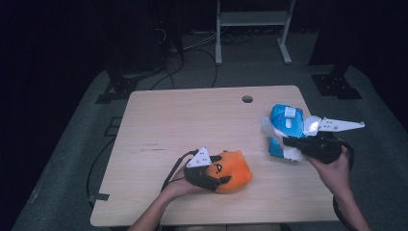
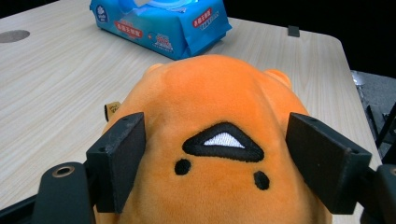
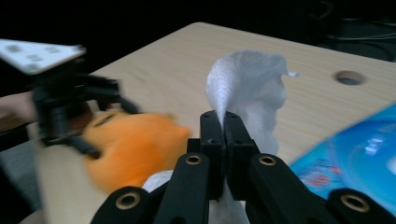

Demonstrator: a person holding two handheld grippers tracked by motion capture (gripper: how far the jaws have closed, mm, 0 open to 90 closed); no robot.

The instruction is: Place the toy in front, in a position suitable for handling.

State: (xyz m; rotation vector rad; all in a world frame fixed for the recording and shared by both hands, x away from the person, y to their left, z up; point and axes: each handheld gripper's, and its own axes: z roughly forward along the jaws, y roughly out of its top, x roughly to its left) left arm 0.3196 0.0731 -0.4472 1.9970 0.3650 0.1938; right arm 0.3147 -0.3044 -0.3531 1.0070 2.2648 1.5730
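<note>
Nearest the person, the left tool [image 1: 211, 179] straddles the orange plush toy [image 1: 234, 171] on the tabletop [image 1: 163, 120], one jaw at each side of its face; whether the pads press the plush I cannot tell. Off to its right, the right tool [image 1: 290, 141] is pinched shut on a white wipe [image 3: 250, 88] above the blue wipes pack [image 1: 285, 126]. The toy lies leftward of that wipe. Beyond the tabletop, the room is dark, with cables on the floor.

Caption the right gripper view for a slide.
Right gripper pinches a white wet wipe; orange plush toy blurred behind.
</note>
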